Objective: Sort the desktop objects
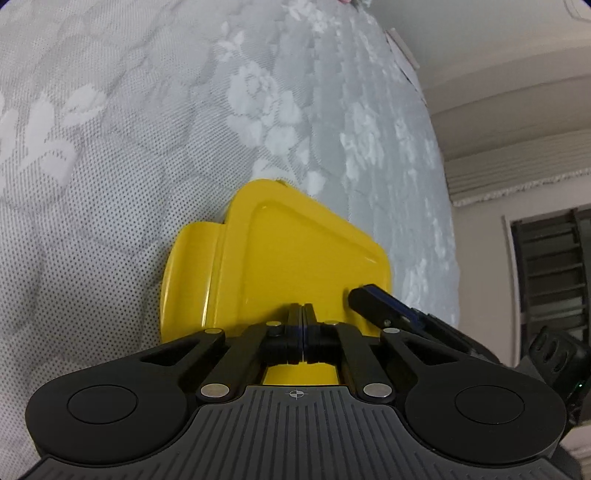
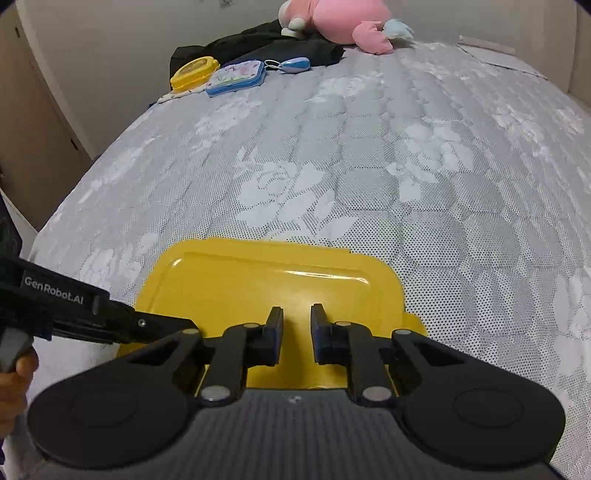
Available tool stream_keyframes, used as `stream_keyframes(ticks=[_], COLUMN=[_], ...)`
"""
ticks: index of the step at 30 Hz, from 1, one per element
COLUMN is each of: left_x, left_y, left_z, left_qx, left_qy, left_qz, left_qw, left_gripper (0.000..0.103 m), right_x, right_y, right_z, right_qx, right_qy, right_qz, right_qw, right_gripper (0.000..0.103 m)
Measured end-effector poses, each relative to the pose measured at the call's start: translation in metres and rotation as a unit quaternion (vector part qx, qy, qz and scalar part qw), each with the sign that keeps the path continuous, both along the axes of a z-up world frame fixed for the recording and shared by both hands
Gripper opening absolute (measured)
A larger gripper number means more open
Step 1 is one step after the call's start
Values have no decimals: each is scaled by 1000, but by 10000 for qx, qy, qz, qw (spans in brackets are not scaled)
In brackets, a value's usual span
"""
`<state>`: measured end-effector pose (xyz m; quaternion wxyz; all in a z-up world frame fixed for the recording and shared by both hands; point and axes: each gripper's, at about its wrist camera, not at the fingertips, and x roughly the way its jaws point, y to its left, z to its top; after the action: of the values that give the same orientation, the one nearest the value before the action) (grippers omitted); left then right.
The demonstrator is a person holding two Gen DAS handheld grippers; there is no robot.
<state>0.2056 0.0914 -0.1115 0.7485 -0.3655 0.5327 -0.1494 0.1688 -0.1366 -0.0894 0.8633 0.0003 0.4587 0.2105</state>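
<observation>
A yellow box with a flat lid (image 1: 295, 258) (image 2: 266, 280) lies on the grey flowered bed cover (image 2: 369, 166), close to its near edge. My left gripper (image 1: 303, 317) is shut, fingers touching, low over the lid's near side; nothing shows between them. In the right wrist view it reaches in from the left (image 2: 184, 326) to the box's left edge. My right gripper (image 2: 296, 321) hangs over the lid's near side with a narrow gap between its jaws. Yellow lid shows in that gap, and I cannot tell whether the pads press on anything. One of its fingers (image 1: 365, 295) lies by the box's right corner.
At the bed's far end lie a smaller yellow box (image 2: 194, 72), a blue flowered case (image 2: 236, 77), a blue egg-shaped charm (image 2: 293, 64), a pink plush toy (image 2: 343, 22) and dark cloth (image 2: 258, 40). A hand (image 2: 14, 380) holds the left gripper. The bed's left edge drops off near a wall.
</observation>
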Motion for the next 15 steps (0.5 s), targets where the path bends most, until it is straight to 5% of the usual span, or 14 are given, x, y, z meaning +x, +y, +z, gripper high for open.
stream_keyframes(ticks=[7, 15], left_x=[-9, -8], left_y=[-27, -29], left_z=[20, 23], left_qx=[1062, 1144], left_qy=[-628, -608], left_qz=[-422, -472], left_qw=[9915, 9904], left_gripper=[4, 4], right_x=[-2, -6], right_y=[-2, 4], right_z=[-1, 0], right_qx=[-54, -228], right_qy=[-103, -265], right_qz=[99, 234], right_qw=[9999, 9991], right_gripper=[17, 17])
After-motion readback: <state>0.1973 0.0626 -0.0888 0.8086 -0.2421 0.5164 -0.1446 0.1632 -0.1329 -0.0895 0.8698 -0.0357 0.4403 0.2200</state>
